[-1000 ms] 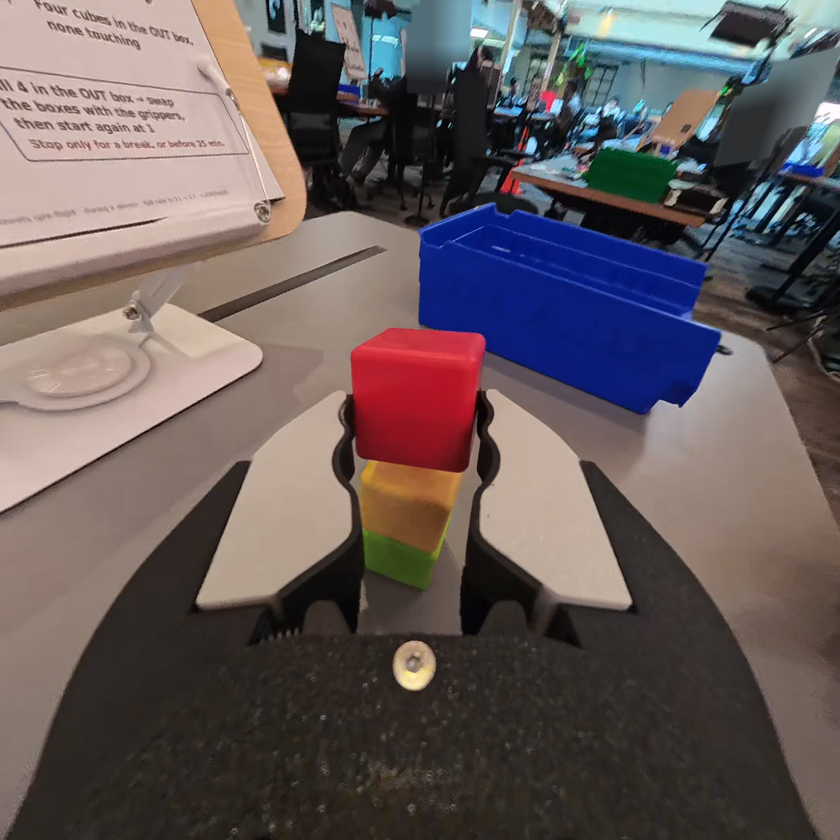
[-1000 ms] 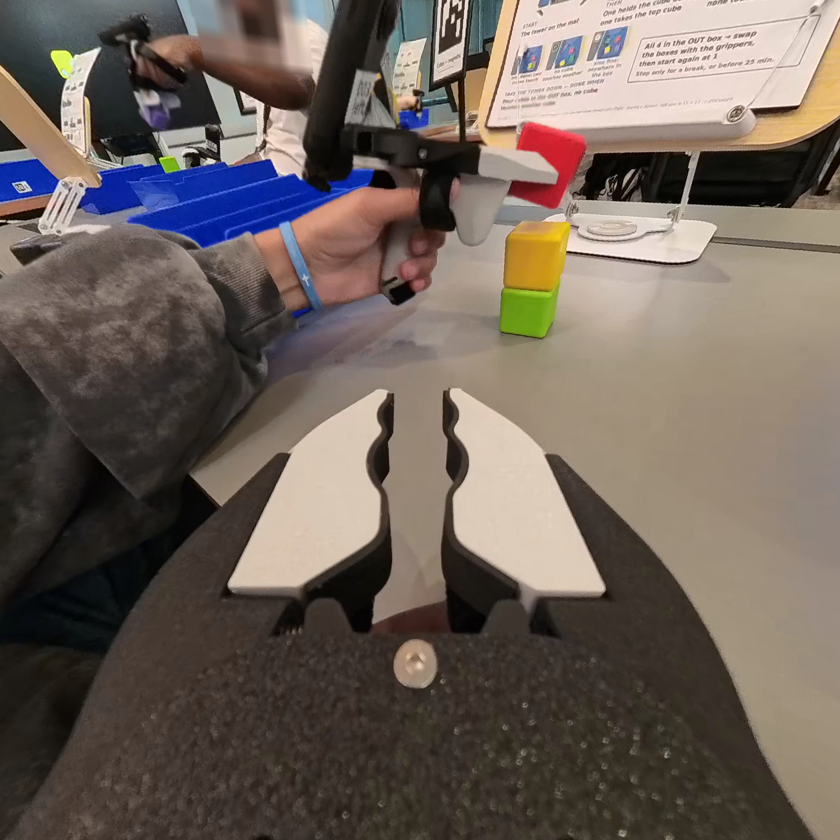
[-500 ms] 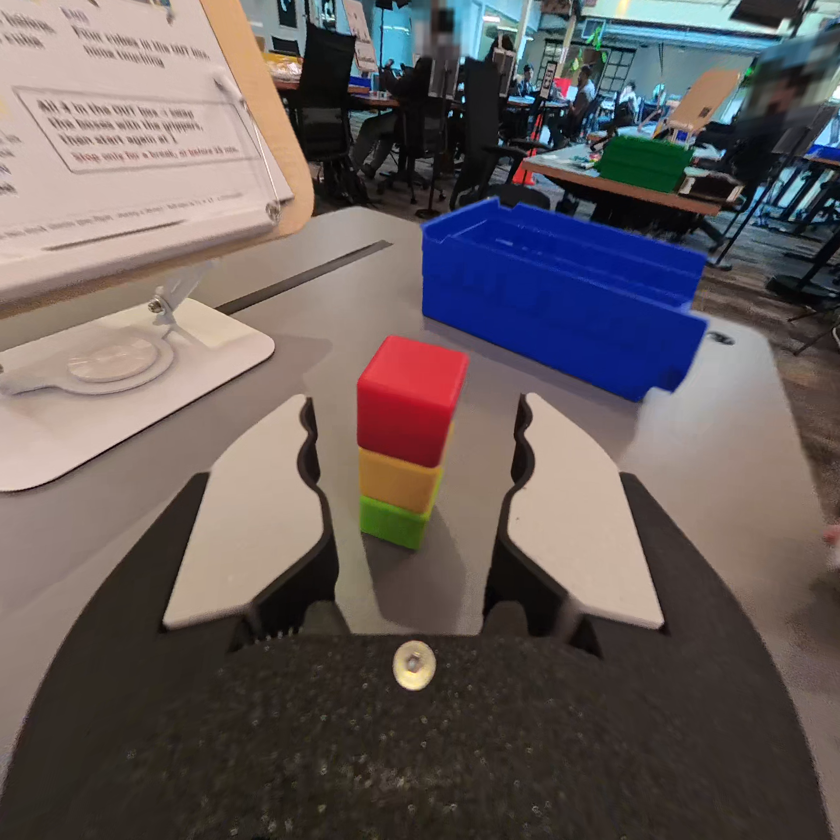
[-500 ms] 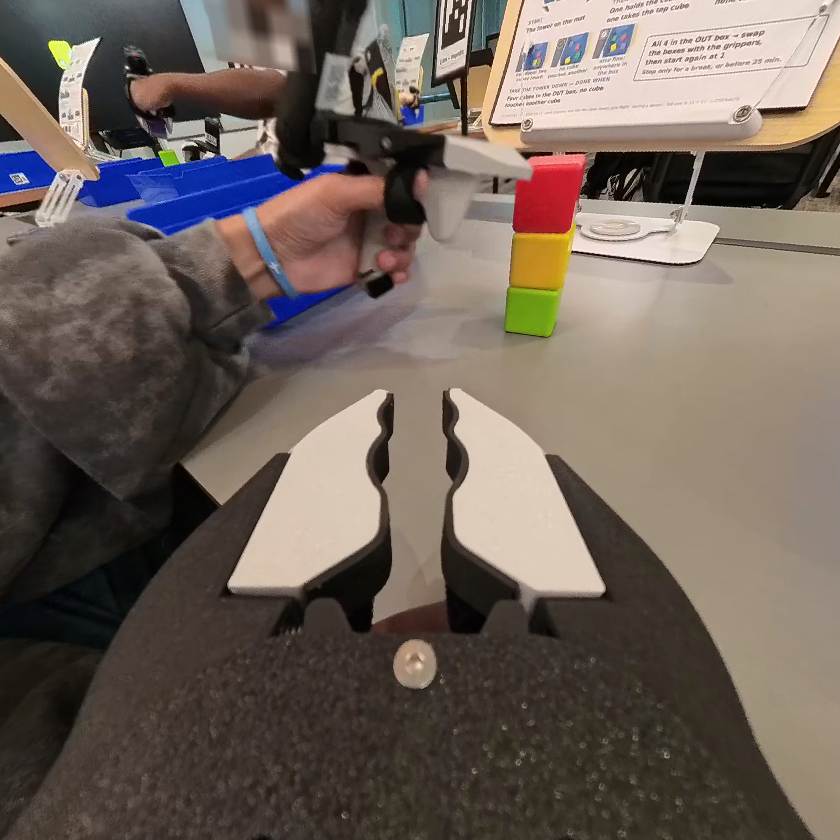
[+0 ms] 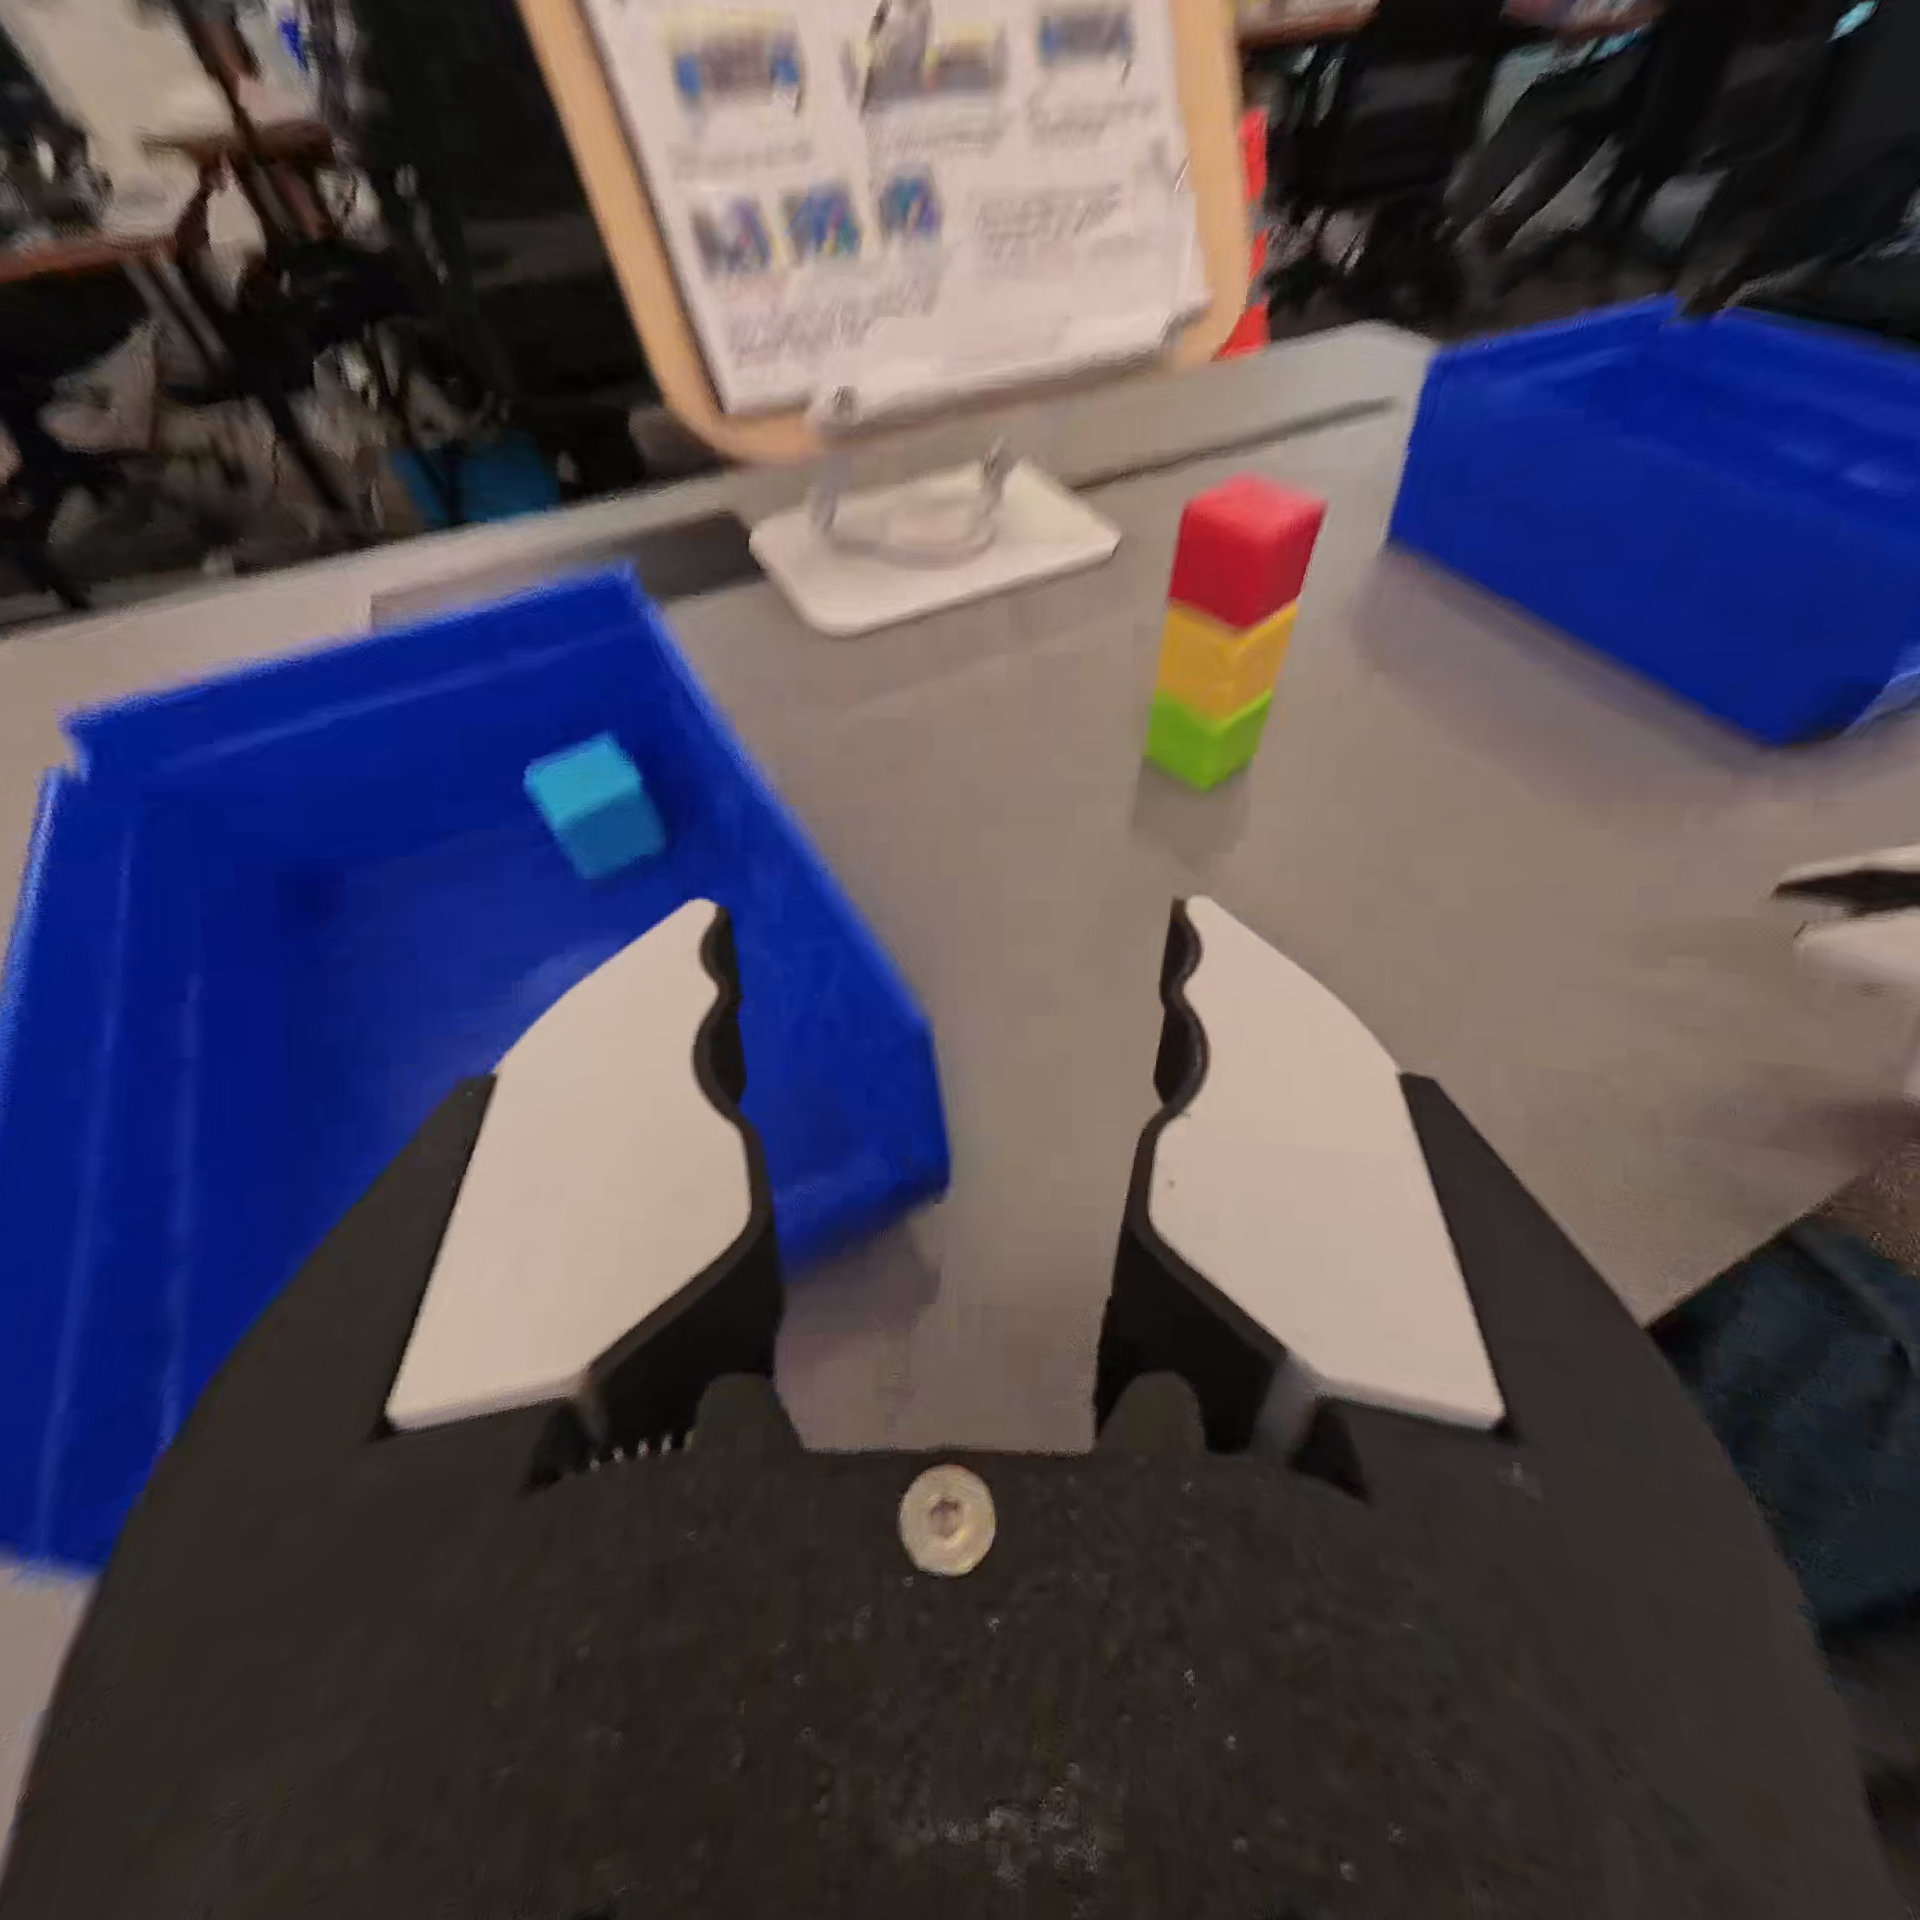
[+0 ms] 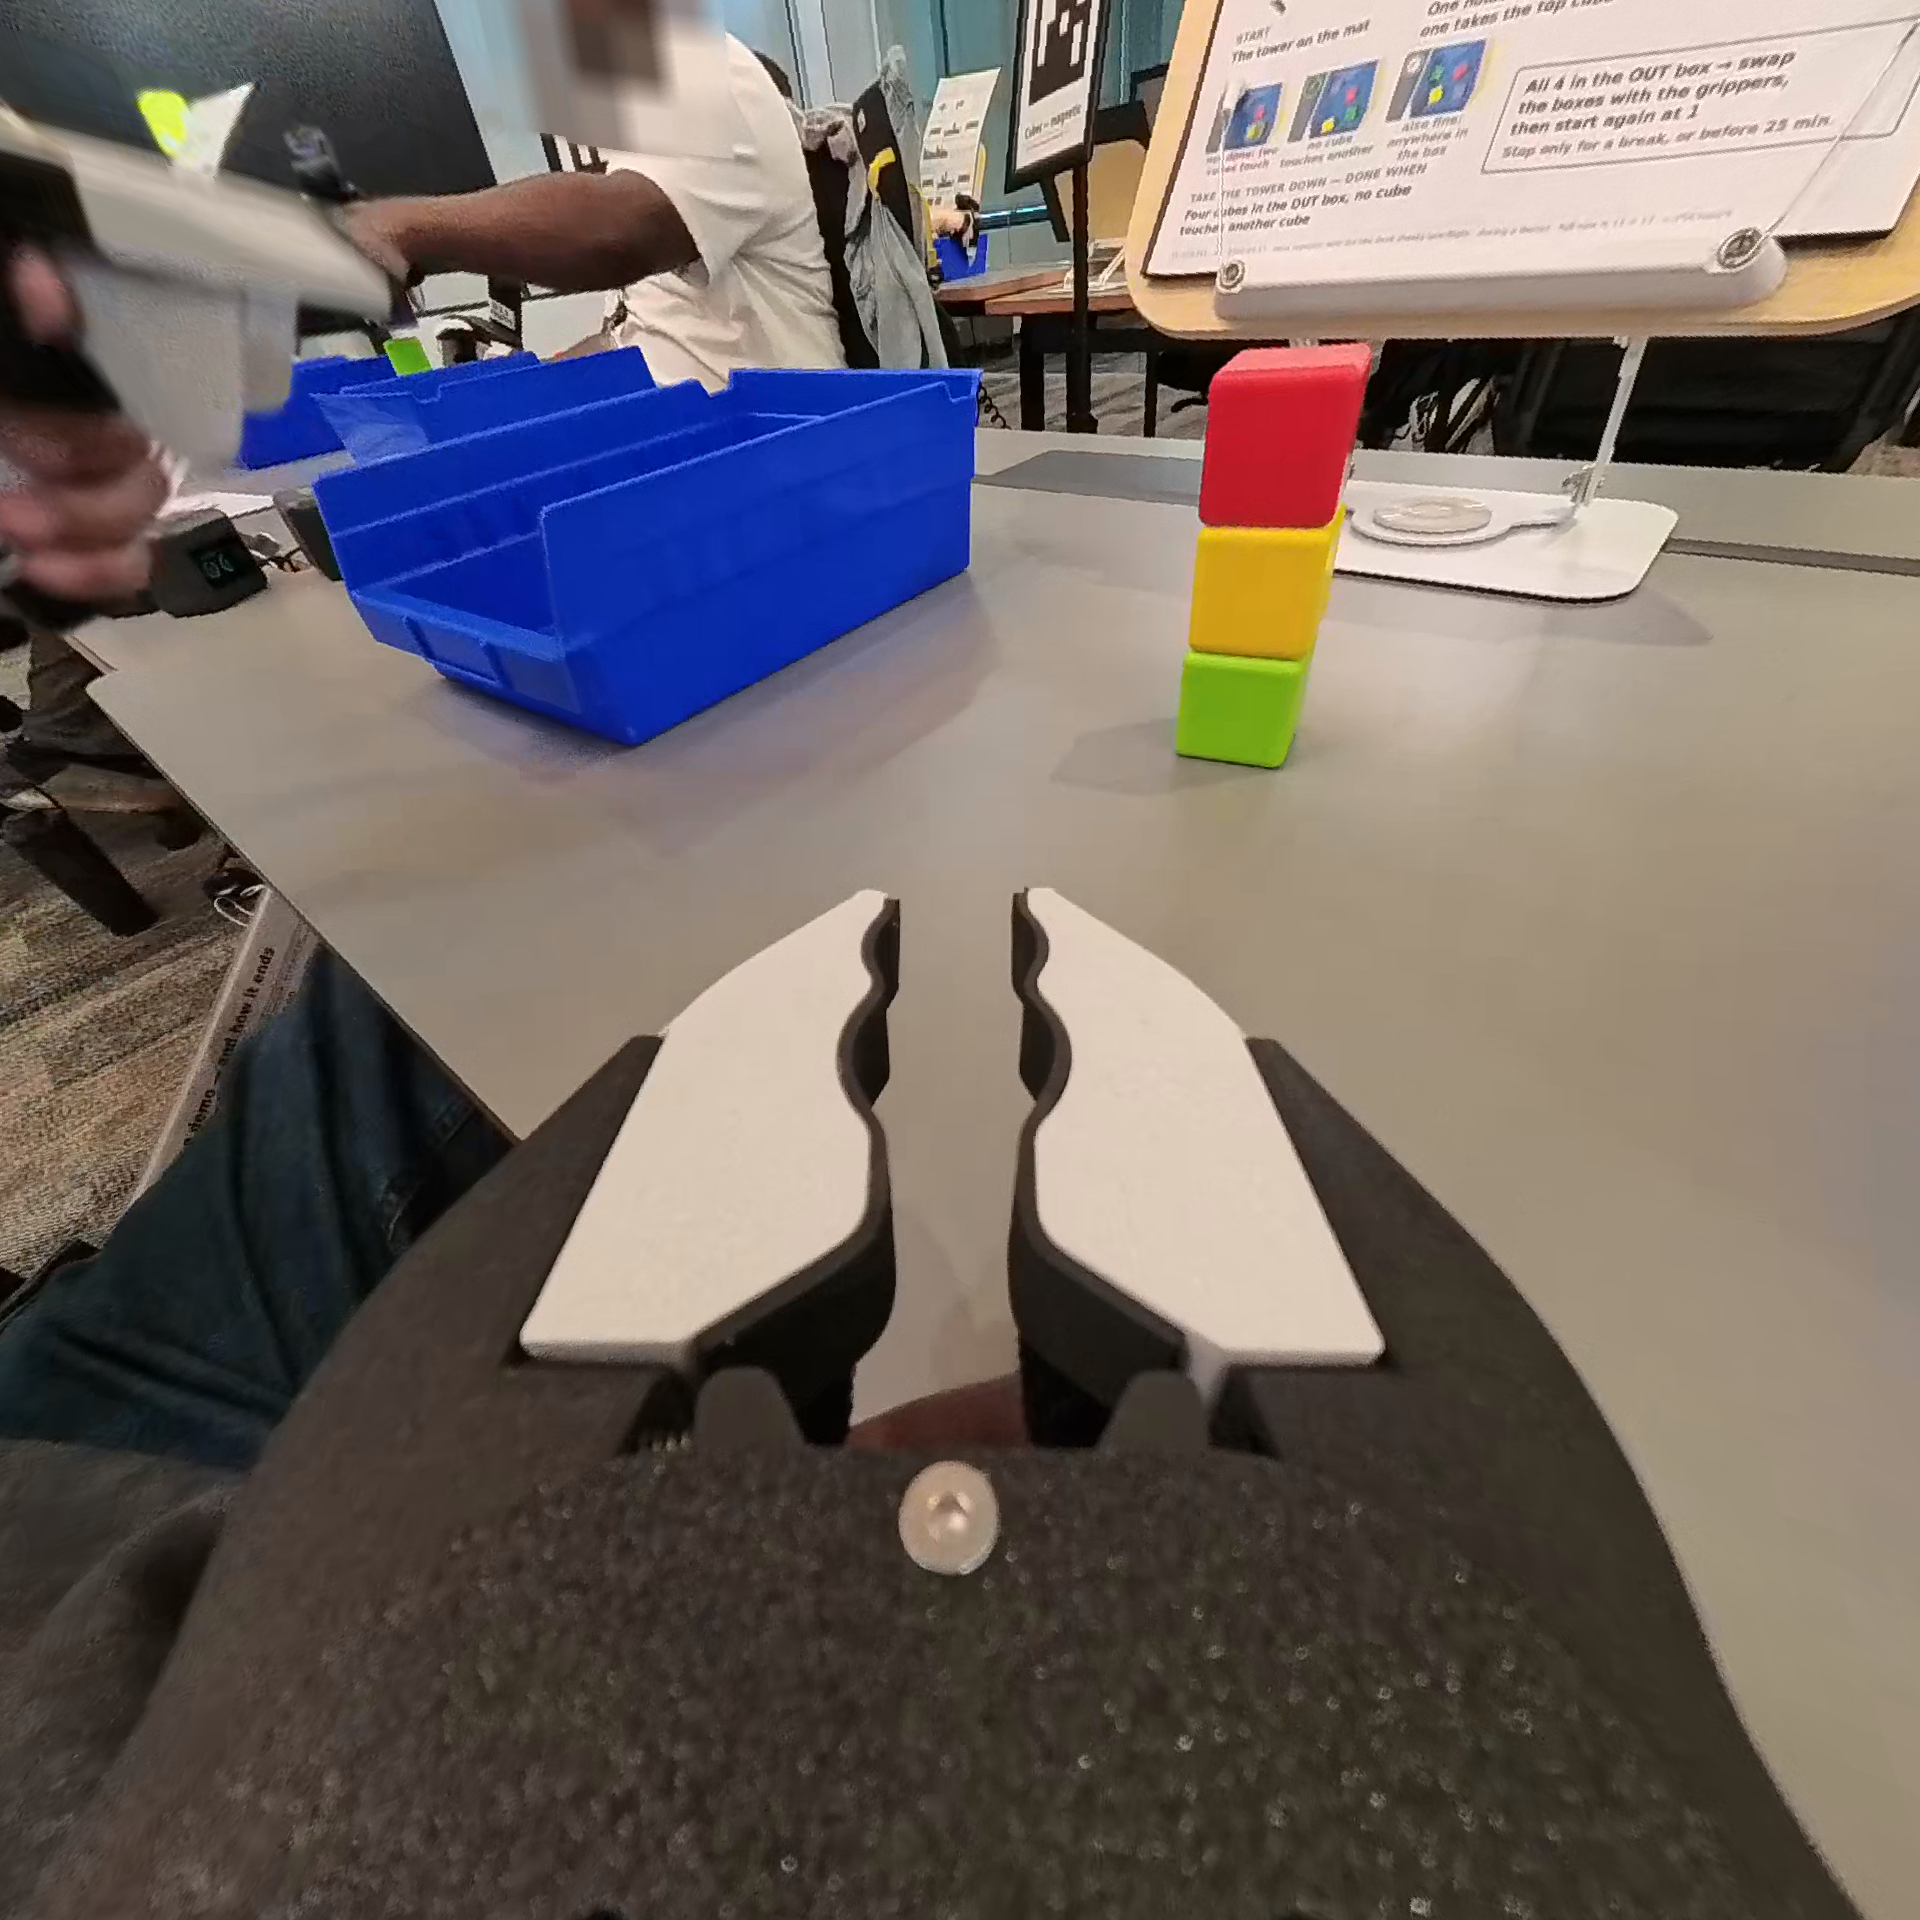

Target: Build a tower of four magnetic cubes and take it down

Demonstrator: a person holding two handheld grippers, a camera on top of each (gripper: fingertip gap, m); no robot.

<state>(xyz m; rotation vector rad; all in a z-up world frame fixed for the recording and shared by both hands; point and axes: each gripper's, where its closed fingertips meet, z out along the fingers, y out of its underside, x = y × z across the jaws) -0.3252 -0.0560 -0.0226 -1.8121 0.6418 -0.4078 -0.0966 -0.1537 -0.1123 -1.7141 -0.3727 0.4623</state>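
A tower of three cubes stands on the grey table: red (image 6: 1283, 436) on yellow (image 6: 1262, 587) on green (image 6: 1238, 707). In the left wrist view the red (image 5: 1247, 566), yellow (image 5: 1226, 655) and green (image 5: 1205, 738) cubes stand far ahead to the right. A light blue cube (image 5: 594, 802) lies in a blue bin (image 5: 312, 987) at the left. My left gripper (image 5: 951, 906) is open and empty, near that bin's right wall. My right gripper (image 6: 956, 896) has its jaws close together and empty, low over the table, well short of the tower.
A second blue bin (image 5: 1662, 520) stands right of the tower. The left bin (image 6: 665, 561) also shows in the right wrist view. An instruction board on a white stand (image 6: 1507, 530) is behind the tower. The table's front edge (image 6: 312, 935) runs at the left. A person sits in the background.
My left gripper let go of the red cube on top of the yellow one, opened, then pulled back and swung left toward the bin with the light blue cube. The right gripper has stayed put.
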